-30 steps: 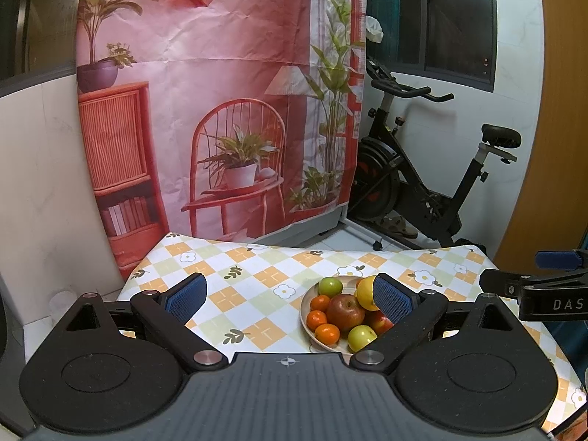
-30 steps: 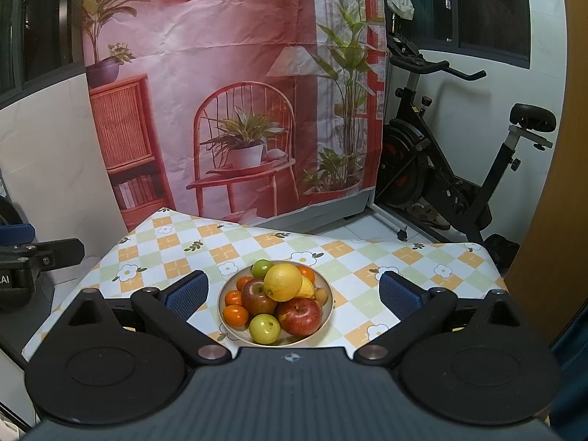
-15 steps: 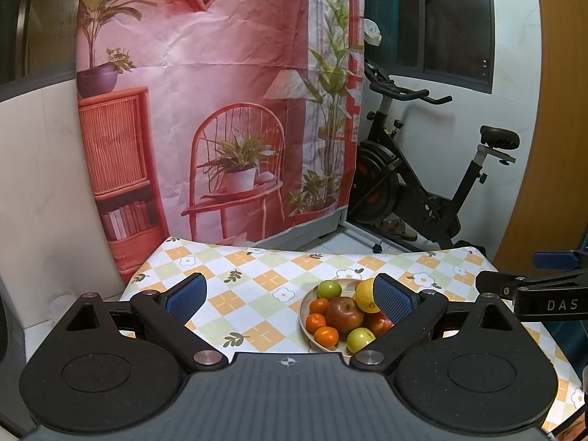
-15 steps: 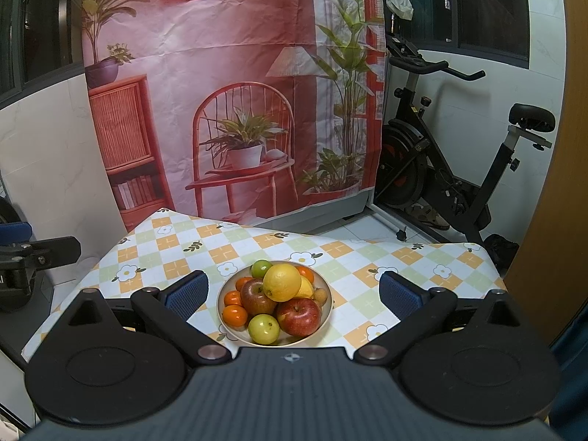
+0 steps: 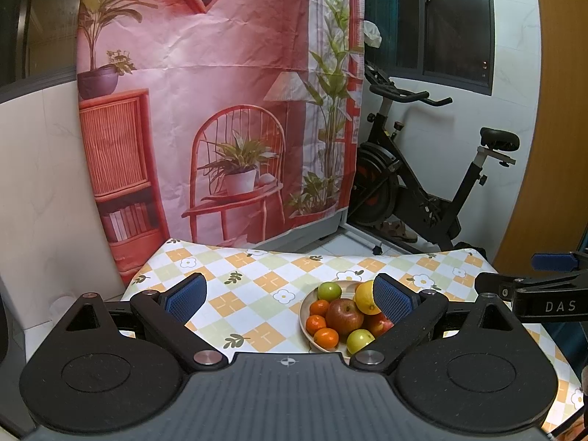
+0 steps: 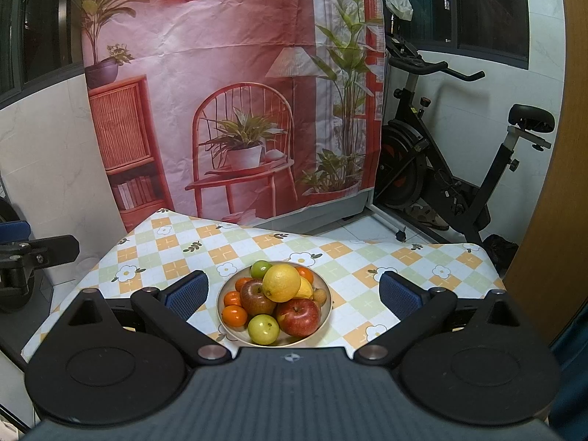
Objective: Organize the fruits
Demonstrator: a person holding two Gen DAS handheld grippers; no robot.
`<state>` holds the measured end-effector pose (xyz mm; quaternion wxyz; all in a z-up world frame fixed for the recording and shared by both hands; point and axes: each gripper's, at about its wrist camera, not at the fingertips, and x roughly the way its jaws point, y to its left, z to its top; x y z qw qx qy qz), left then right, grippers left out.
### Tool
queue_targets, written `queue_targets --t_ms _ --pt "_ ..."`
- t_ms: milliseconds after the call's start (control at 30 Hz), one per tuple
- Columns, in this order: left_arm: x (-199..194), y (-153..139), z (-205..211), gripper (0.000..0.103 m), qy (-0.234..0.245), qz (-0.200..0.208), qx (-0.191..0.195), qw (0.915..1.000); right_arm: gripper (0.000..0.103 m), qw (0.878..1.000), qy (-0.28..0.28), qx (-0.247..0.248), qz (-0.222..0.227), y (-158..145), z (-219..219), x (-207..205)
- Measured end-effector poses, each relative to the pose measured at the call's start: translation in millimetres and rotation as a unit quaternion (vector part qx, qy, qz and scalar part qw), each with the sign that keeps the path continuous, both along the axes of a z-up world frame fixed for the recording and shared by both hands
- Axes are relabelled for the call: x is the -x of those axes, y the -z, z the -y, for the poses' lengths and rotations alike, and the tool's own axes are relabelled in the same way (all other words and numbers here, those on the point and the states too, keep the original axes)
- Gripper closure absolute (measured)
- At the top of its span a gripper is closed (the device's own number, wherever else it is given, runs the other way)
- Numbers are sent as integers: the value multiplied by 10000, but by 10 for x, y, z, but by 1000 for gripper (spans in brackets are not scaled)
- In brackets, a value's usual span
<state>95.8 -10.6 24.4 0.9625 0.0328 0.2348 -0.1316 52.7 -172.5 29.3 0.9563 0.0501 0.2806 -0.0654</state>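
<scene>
A beige bowl (image 6: 325, 308) (image 5: 304, 312) heaped with fruit sits on the chequered tablecloth (image 6: 176, 253) (image 5: 253, 286). On top lies a yellow lemon (image 6: 281, 282) (image 5: 364, 299), with red apples (image 6: 297, 316) (image 5: 343, 315), green apples (image 6: 262, 329) (image 5: 329, 291) and small oranges (image 6: 234, 315) (image 5: 326, 337) around it. My right gripper (image 6: 292, 294) hovers open above and in front of the bowl, which shows between its fingers. My left gripper (image 5: 288, 296) is open too; the bowl sits by its right finger (image 5: 391, 299), which hides part of the fruit.
A pink printed backdrop (image 6: 235, 92) hangs behind the table. An exercise bike (image 6: 459, 169) stands on the floor at the right. A wooden door (image 6: 551, 147) borders the right side. The other gripper (image 5: 544, 294) shows at the right edge of the left wrist view.
The left wrist view has tilted up slightly, so the table and bowl sit a little lower in it. The right gripper has barely moved. Both stay open.
</scene>
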Motion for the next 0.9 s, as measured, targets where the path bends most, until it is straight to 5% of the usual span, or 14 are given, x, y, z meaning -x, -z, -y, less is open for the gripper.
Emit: queue_targets --t_ms 900 --pt "-5 4 -44 4 -66 -15 32 10000 2 10000 0 3 -1 3 -3 1"
